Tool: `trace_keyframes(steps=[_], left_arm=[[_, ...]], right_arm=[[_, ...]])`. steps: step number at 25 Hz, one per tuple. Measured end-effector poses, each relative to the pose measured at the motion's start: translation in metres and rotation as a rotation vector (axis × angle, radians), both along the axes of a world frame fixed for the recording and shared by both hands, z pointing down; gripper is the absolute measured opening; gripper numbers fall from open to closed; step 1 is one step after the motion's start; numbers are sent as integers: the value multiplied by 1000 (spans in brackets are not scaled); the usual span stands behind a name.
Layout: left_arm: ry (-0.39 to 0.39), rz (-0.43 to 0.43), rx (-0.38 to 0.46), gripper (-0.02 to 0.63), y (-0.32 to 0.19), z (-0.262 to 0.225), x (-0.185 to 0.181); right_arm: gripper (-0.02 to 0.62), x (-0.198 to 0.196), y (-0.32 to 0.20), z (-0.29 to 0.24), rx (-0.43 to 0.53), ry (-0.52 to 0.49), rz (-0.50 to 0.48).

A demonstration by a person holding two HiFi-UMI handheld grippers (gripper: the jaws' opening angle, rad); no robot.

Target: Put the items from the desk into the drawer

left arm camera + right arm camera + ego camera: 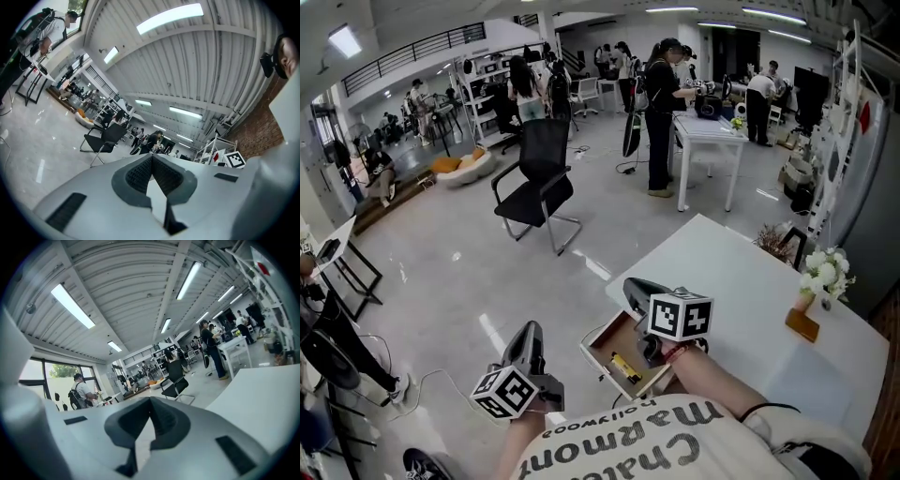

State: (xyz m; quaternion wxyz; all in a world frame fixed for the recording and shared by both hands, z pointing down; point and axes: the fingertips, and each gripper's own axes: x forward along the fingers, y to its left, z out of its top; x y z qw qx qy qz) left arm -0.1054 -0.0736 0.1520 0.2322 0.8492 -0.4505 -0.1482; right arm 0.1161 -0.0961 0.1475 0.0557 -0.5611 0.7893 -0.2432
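Observation:
The white desk (741, 281) fills the right of the head view, and a wooden drawer (602, 343) stands pulled open from its near-left edge. A yellow item (625, 367) lies inside the drawer. My right gripper (633, 286) hovers over the drawer's far end, jaws shut and holding nothing. My left gripper (530, 330) is over the floor to the left of the drawer, also shut and holding nothing. The left gripper view shows the left gripper (151, 157) pointing level across the room. In the right gripper view, the right gripper (150, 400) has the desk's edge (262, 394) on its right.
A vase of white flowers (825, 272) and an orange-brown block (802, 324) sit at the desk's far right. A black chair (539, 183) stands on the grey floor beyond. Another white table (708, 131) with people around it is further back.

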Motion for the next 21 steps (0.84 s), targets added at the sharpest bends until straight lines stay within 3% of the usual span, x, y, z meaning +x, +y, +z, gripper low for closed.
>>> trace_keyframes(steps=[21], left_arm=[[-9, 11, 12, 2, 39, -3, 101]], right_arm=[[3, 93, 39, 2, 16, 81, -26]])
